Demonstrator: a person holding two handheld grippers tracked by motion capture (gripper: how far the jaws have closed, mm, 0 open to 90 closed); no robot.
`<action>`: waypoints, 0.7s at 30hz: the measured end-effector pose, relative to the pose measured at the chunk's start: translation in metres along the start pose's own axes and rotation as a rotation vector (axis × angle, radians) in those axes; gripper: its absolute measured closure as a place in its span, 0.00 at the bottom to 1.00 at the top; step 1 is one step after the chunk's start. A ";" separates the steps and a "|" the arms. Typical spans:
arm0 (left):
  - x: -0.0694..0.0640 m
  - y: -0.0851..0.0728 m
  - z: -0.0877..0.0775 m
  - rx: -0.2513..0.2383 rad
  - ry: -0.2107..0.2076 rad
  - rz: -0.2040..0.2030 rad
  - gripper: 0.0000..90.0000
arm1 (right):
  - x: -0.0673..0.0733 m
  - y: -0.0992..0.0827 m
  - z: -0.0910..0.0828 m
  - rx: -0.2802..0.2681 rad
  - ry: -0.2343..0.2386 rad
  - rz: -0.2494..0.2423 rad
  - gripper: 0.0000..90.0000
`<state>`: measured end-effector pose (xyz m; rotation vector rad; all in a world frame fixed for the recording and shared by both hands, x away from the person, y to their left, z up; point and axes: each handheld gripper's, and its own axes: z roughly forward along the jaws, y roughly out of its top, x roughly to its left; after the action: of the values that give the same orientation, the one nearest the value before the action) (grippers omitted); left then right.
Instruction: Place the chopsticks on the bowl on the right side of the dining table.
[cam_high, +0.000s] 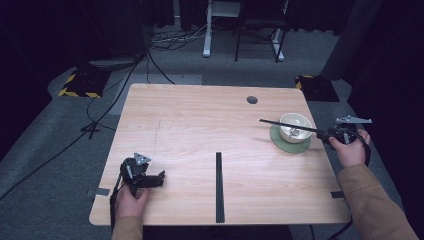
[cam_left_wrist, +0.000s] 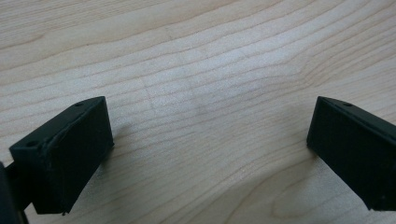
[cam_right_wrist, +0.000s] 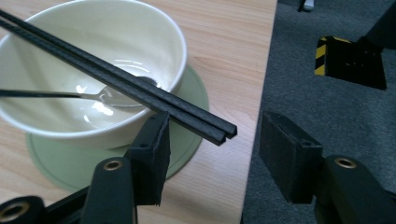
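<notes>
Chopsticks, a black pair lying side by side, rest across the rim of the cream bowl, their near ends jutting past it toward the right gripper. That gripper is released: its jaws stand apart, and the stick ends hang just above the inner jaw, close to it or perhaps grazing its top edge, with nothing pressed between the pads. The sticks look thin, stiff, light and smooth, so they would likely roll or splay apart if nudged; the safest hold seems to be across both at once near the overhanging ends, squeezing them together.

Beyond the gripper, the bowl sits on a pale green coaster at the tabletop's edge, with a metal spoon lying inside. Being ceramic by the look of it, it could tip or slide if the sticks were levered against its rim.

Well away, the left gripper hovers low over bare wood, its jaws wide and empty. A black strip lies between the two.
</notes>
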<state>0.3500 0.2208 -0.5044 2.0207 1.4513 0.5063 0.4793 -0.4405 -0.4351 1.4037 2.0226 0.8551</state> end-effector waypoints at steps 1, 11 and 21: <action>0.000 0.000 0.000 0.000 0.000 0.000 0.01 | -0.002 0.001 0.001 -0.003 -0.006 -0.001 0.50; 0.000 0.000 0.000 0.000 -0.003 -0.001 0.01 | -0.014 0.006 0.005 0.001 -0.049 0.034 0.50; 0.000 0.000 0.000 0.000 0.000 0.000 0.01 | -0.029 0.017 -0.005 -0.047 -0.138 0.054 0.50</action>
<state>0.3500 0.2208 -0.5044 2.0207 1.4513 0.5064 0.4955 -0.4646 -0.4176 1.4556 1.8577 0.8006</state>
